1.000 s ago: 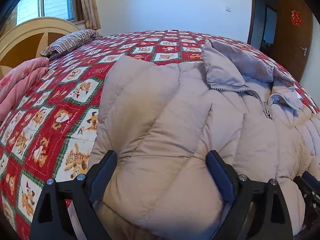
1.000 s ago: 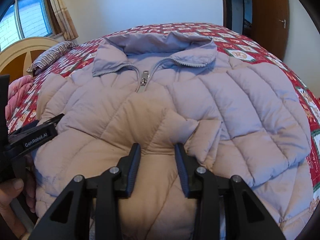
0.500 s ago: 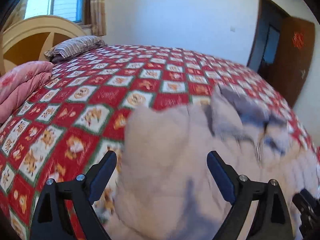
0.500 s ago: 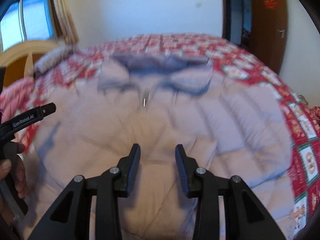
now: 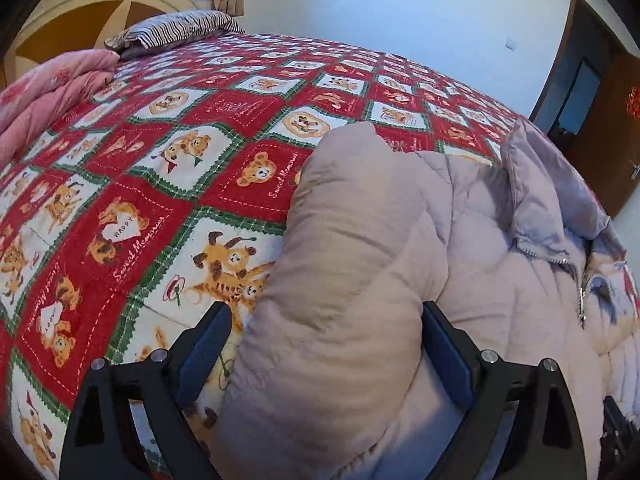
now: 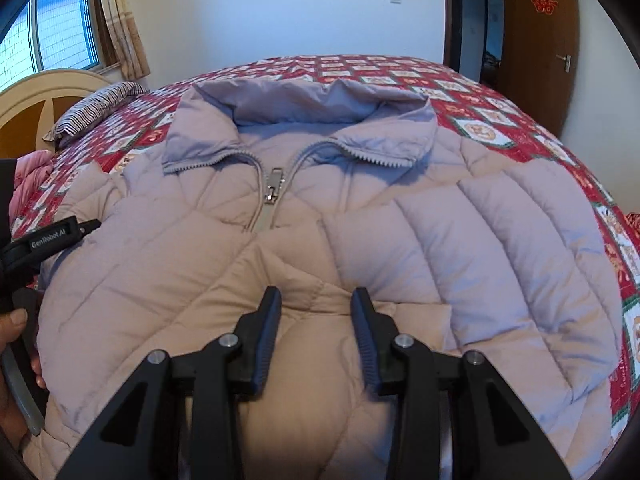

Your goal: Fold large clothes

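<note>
The left gripper has swung outward over the last second: its view then was filled with quilted fabric, and now the red teddy-bear bedspread takes up the left half while the puffy edge of the down jacket stands up between its fingers. The jaws are spread wide, the jacket's side bulging between them with a gap on the left, so nothing is clamped. The right gripper has hardly shifted; it hovers low over the lower chest panels with its jaws parted about as before, holding nothing. The jacket lies face up across the bed, zipped to the collar, the zipper pull at the throat, both sleeves apparently already laid over the front. That suggests the left tool is lining up on the jacket's side edge, probably to take it for the next fold across the body.

Around it: a striped pillow and a folded pink quilt sit near the cream headboard, well apart from the jacket, and a brown door stands beyond the bed's far side. Nothing blocks the fold; the thick padding itself is the likely nuisance, since it may spring back
</note>
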`<move>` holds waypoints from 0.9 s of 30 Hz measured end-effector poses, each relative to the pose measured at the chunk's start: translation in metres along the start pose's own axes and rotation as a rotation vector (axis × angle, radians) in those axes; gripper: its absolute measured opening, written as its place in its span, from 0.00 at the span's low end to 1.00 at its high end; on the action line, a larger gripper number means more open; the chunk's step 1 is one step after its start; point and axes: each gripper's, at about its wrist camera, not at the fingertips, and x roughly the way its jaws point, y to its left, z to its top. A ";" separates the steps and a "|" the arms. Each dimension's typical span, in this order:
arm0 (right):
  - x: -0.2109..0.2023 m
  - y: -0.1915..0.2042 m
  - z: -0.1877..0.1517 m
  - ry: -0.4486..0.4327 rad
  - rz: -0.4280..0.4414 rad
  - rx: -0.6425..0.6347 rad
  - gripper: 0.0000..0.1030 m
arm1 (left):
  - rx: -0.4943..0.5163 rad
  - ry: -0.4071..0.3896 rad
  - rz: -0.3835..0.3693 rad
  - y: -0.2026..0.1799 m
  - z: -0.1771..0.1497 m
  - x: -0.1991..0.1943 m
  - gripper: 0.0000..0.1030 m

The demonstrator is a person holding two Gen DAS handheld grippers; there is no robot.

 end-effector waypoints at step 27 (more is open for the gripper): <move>0.005 0.004 -0.001 0.006 -0.028 -0.038 0.39 | 0.058 0.032 0.042 -0.003 0.008 -0.010 0.96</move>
